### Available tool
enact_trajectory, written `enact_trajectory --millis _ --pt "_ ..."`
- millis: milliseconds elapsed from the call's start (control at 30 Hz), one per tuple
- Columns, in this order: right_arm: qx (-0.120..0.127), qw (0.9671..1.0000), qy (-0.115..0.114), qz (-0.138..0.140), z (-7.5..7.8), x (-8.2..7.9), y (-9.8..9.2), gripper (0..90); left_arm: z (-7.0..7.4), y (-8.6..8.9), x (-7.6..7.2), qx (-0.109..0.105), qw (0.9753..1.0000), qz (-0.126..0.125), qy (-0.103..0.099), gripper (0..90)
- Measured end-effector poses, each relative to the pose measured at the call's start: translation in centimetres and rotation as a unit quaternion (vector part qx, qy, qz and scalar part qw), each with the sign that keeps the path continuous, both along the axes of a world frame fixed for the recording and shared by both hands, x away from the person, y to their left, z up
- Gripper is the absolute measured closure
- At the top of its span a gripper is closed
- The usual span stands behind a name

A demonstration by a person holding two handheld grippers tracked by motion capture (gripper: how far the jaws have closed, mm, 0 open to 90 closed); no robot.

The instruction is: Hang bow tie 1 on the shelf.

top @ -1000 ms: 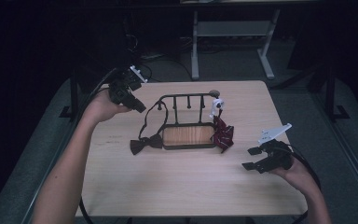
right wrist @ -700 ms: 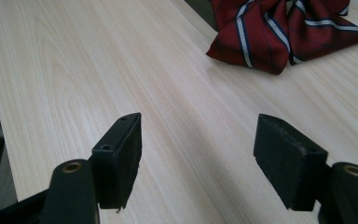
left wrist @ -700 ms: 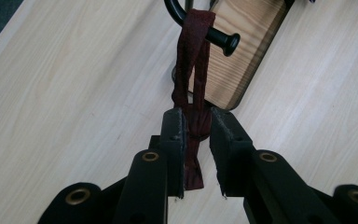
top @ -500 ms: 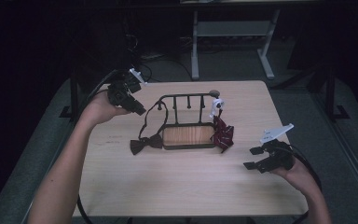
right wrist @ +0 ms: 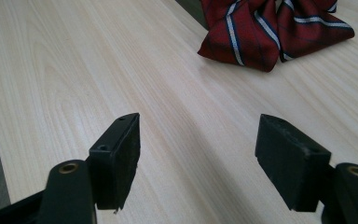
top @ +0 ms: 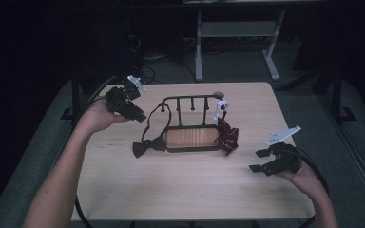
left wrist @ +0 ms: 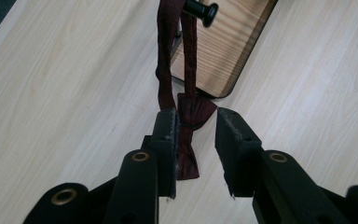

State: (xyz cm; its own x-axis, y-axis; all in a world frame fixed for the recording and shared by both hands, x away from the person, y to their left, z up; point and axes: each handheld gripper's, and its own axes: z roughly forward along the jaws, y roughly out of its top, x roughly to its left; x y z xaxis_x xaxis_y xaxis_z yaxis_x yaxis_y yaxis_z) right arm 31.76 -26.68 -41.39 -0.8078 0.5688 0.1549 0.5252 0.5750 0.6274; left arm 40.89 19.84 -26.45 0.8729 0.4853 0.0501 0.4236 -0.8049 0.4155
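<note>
High view: your left gripper (top: 132, 108) sits over the table's far-left part, pointed toward the rack (top: 192, 124), and your right gripper (top: 262, 161) hovers low near the right edge, well apart from the rack. Two bow ties are on that rack already. The dark bow tie (top: 148, 145) has its strap looped over the left end of the rail, with the bow itself lying on the table (top: 171, 190) just beside the wooden base. The striped red bow tie (top: 226, 136) hangs at the right end under a white clip, its bow resting against the base's right corner. Left gripper view: jaws parted, nothing clamped, the dark bow seen between them farther down; the strap runs up to the rail's knob. Right gripper view: jaws spread wide and empty over bare wood, striped bow ahead and clear of them. Judgement: hanging looks mostly done; what's left may be tidying the dark strap or pulling back. Room: broad open tabletop in front of the rack and to both sides. Mind the right edge close under your right hand, and the loose strap near your left jaws.
</note>
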Motion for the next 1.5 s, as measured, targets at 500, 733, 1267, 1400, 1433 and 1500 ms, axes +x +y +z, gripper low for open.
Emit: enact_trajectory --millis 500,733,1267,1400,1433,1500 --pt "-0.002 1.0000 0.003 -0.003 -0.1 -0.1 0.1 30.7 -0.8 0.4 -1.4 -0.015 0.9999 -0.001 -0.007 60.5" --pt "-0.002 1.0000 0.003 -0.003 -0.2 0.0 0.0 30.7 -1.0 0.6 -2.1 -0.017 0.9998 -0.005 -0.007 58.8" --pt "-0.001 1.0000 0.004 -0.004 -0.2 -0.1 0.1 30.6 -2.5 1.6 -3.2 -0.026 0.9996 0.001 -0.008 52.7" --pt "-0.001 1.0000 0.006 -0.004 -0.2 -0.1 0.1 30.5 -2.9 1.8 -3.4 -0.024 0.9997 -0.002 -0.006 51.5" --pt "-0.002 1.0000 0.002 -0.002 -0.3 0.0 0.0 30.5 -3.1 1.9 -3.6 -0.025 0.9997 -0.002 -0.006 51.1" --pt "-0.002 1.0000 0.004 -0.002 -0.3 0.0 0.0 30.4 -3.3 2.0 -3.8 -0.027 0.9996 -0.001 -0.006 50.5"
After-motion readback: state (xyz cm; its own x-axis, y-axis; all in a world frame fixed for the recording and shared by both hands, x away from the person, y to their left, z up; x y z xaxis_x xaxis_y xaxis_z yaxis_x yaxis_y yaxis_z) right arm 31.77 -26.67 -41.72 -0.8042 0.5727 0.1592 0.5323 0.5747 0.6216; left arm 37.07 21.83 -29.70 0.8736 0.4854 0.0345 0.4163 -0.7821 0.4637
